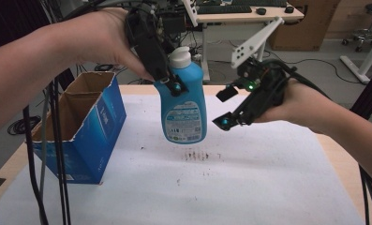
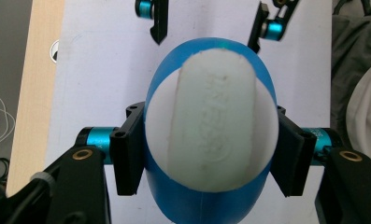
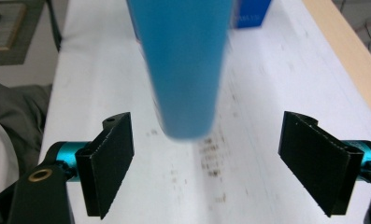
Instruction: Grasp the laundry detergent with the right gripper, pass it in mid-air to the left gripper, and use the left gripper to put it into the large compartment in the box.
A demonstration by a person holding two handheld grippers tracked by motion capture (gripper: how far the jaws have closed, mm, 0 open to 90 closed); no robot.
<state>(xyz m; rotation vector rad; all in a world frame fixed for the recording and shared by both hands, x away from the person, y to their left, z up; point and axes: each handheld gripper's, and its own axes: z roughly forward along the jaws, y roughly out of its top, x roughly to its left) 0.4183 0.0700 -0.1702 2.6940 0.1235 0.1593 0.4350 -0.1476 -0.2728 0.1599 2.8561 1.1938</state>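
Note:
A blue detergent bottle [image 1: 183,108] with a white cap hangs upright above the white-covered table [image 1: 258,187]. My left gripper [image 1: 172,83] is shut on its upper body, just below the cap. In the left gripper view the white cap [image 2: 211,126] sits between the two pads, and my left gripper [image 2: 206,156] squeezes the blue shoulder. My right gripper [image 1: 223,107] is open just right of the bottle, not touching it. In the right gripper view the bottle [image 3: 183,70] hangs ahead of the wide-apart jaws of the right gripper [image 3: 206,163]. The right gripper [image 2: 209,25] also shows beyond the bottle.
An open blue cardboard box [image 1: 83,126] stands on the table's left side, its mouth facing up; it shows again as the blue box [image 3: 251,11]. Dark specks [image 1: 197,154] stain the sheet under the bottle. Black cables [image 1: 57,164] hang at the left. Desks and chairs stand behind.

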